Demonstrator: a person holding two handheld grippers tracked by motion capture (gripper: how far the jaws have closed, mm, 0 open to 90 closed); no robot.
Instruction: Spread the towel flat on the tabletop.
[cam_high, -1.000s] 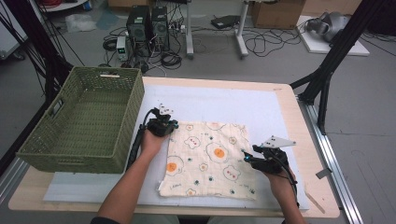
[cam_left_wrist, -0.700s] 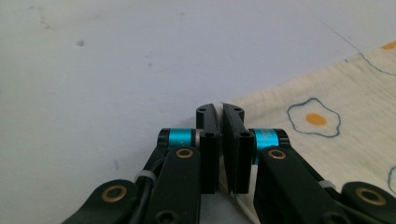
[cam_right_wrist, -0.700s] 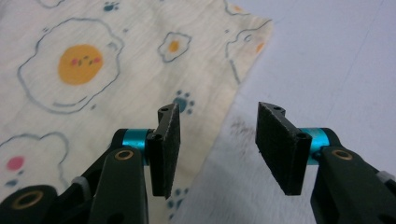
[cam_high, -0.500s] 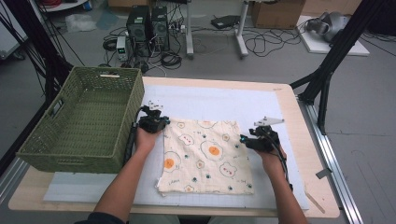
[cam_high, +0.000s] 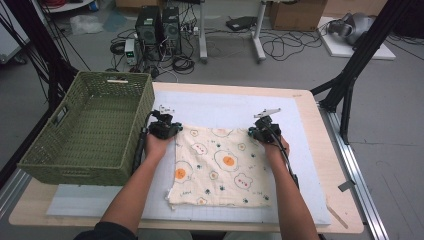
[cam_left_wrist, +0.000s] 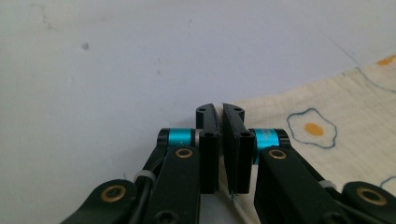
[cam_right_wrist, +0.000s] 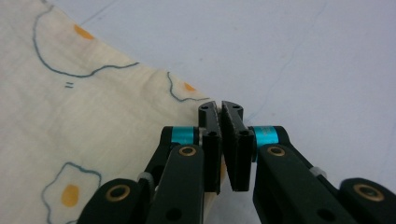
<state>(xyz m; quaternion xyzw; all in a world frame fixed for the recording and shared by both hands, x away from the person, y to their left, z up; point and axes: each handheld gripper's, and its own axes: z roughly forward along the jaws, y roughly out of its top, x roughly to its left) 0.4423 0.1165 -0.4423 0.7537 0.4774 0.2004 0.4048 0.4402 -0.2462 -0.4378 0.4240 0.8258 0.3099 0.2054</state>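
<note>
A cream cloth (cam_high: 220, 170) printed with fried eggs lies spread on the white mat (cam_high: 215, 105). My left gripper (cam_high: 172, 129) sits at the cloth's far left corner. In the left gripper view its jaws (cam_left_wrist: 220, 109) are shut, with the cloth (cam_left_wrist: 327, 107) edge pinched between them. My right gripper (cam_high: 257, 131) is at the far right corner. Its jaws (cam_right_wrist: 219, 106) have just been closing and now stand shut on the corner of the cloth (cam_right_wrist: 70, 126).
A green woven basket (cam_high: 65, 150) stands at the left of the table, close beside my left hand. The wooden table edge (cam_high: 345, 200) runs along the right. Beyond the table, computers and cables (cam_high: 165, 30) lie on the floor.
My right gripper has moved away from the person along the cloth's right edge to its far corner, and its jaws have closed there. The left gripper has stayed put.
</note>
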